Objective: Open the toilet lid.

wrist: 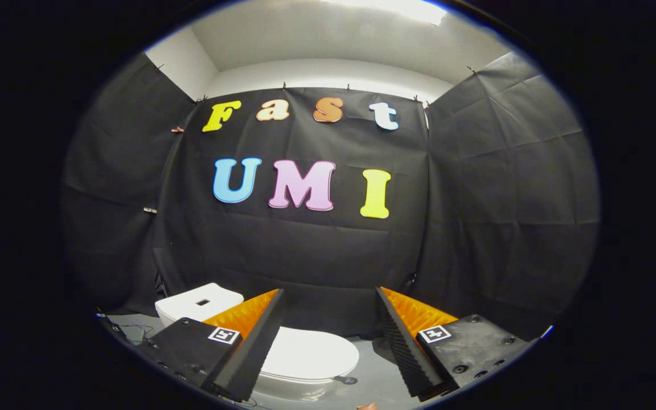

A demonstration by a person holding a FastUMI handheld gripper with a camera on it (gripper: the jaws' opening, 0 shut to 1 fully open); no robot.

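Note:
A small white toilet stands on the grey floor below and ahead of my fingers. Its lid [310, 354] lies flat and closed, showing in the gap between the fingers, nearer the left one. The white tank [198, 303] rises behind it, partly hidden by the left finger [248, 341]. My gripper [329, 297] hangs above the toilet with its jaws wide apart and nothing between them. The right finger [405, 341] is to the right of the lid, well off it.
A small dark tab [346, 379] sticks out at the lid's right front rim. Thin cables [134, 330] lie on the grey floor [376, 376] left of the tank. Black cloth walls close the booth behind and on both sides.

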